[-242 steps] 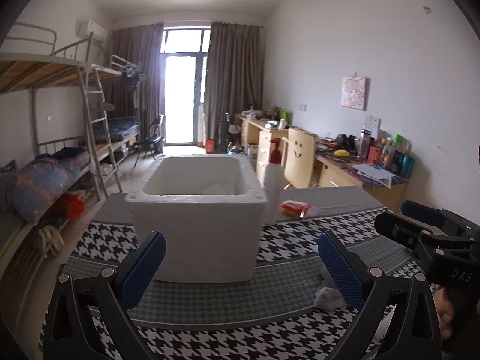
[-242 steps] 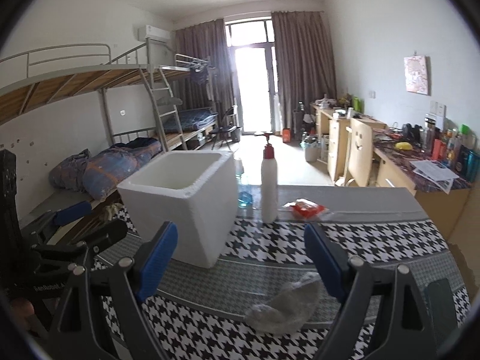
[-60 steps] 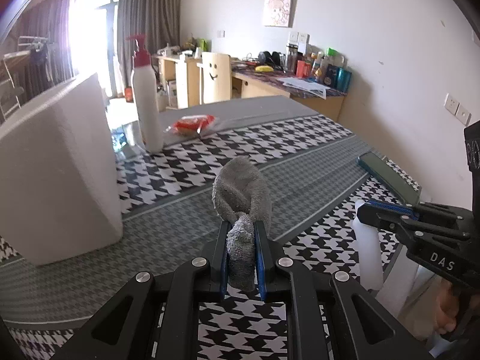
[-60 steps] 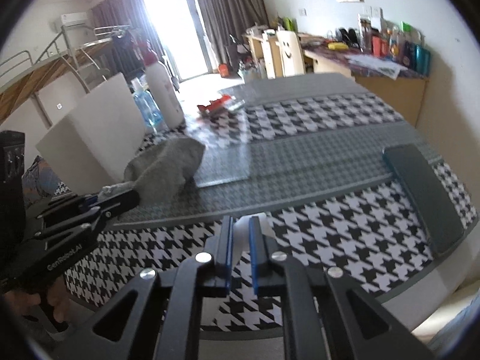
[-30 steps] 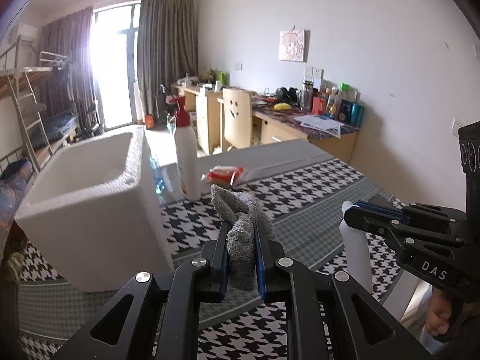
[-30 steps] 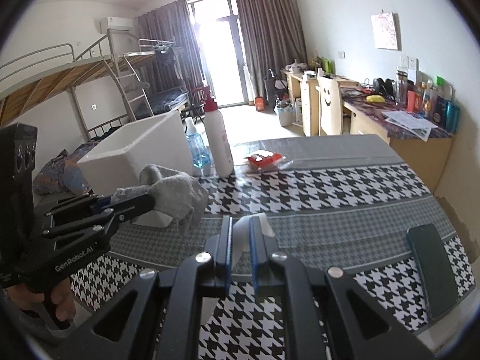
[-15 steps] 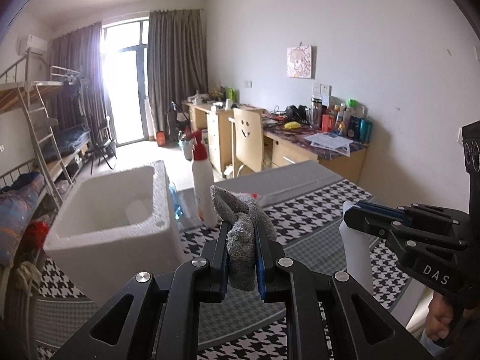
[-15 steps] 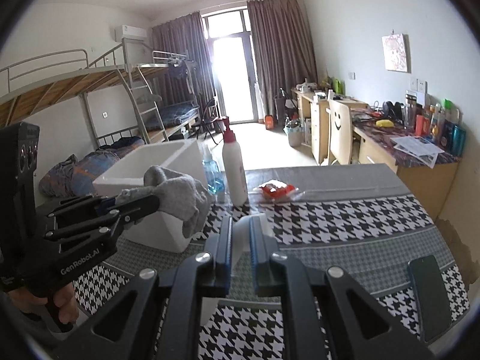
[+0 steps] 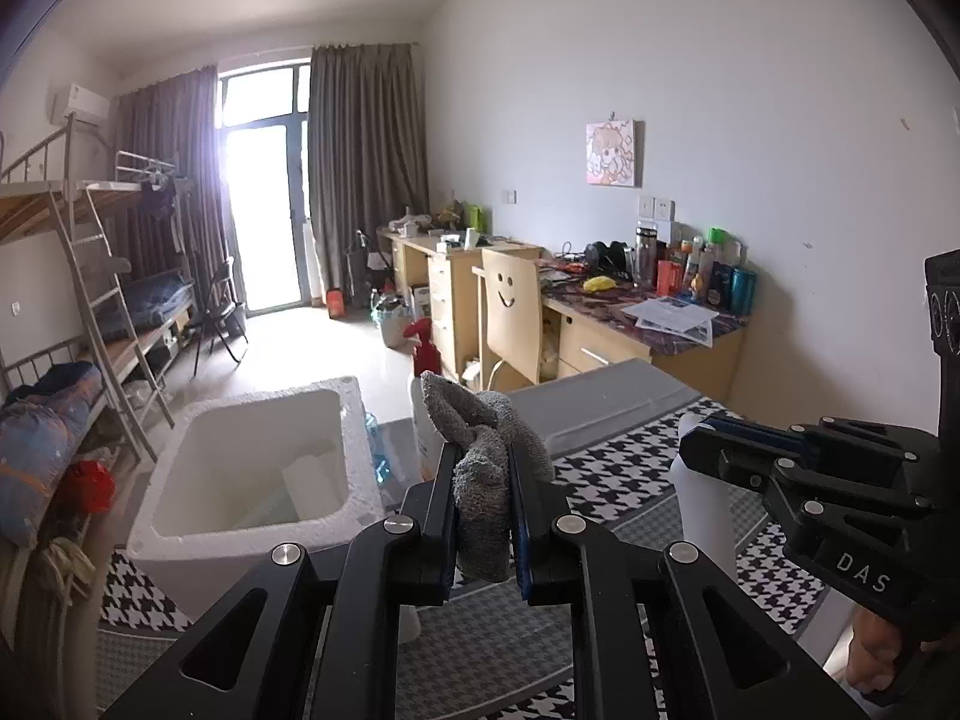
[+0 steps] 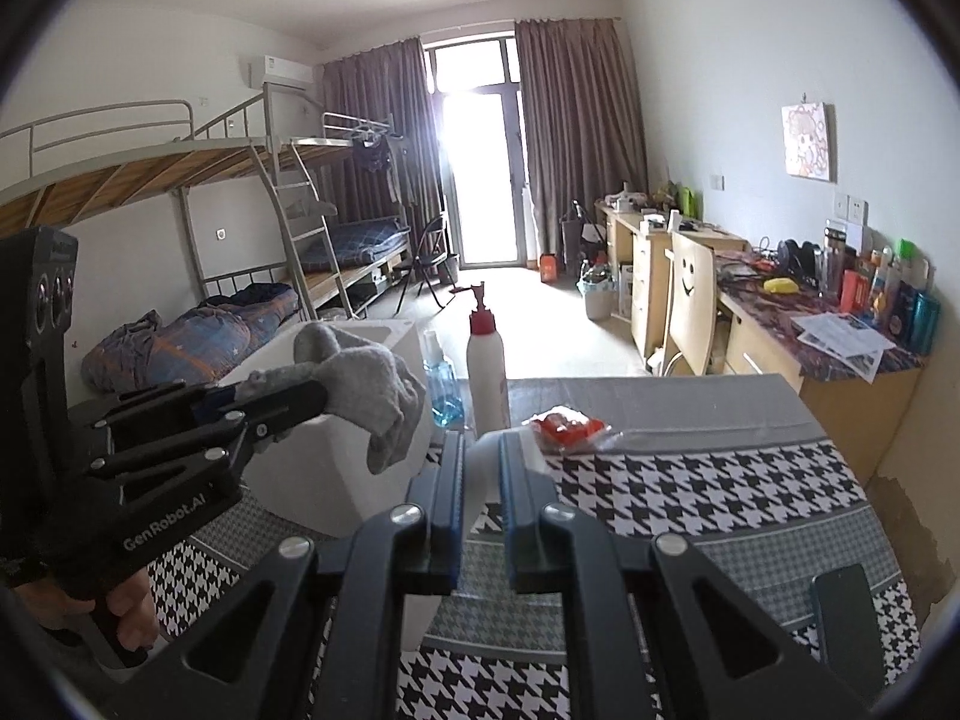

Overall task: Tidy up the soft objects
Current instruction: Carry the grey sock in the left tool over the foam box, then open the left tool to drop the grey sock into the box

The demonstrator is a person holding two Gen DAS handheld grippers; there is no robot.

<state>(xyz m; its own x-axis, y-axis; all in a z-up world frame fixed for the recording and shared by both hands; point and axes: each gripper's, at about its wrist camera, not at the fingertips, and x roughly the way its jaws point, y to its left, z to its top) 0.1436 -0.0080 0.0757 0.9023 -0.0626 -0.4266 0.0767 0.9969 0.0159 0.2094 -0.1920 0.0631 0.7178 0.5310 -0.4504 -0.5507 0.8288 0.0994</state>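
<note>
Right wrist alone shows dark phone [image 10: 847,621]

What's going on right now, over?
Left gripper shut on grey sock. Right gripper shut on white soft item. Foam box open-topped; pump bottle stands beside it.

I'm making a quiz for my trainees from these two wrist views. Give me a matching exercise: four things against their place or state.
Things:
1. grey sock
2. foam box
3. pump bottle
4. dark phone

Places or states:
A. flat near the table's right edge
B. clamped in the left gripper
C. open-topped, white
D. upright, red top

Pairs: 1-B, 2-C, 3-D, 4-A
</note>
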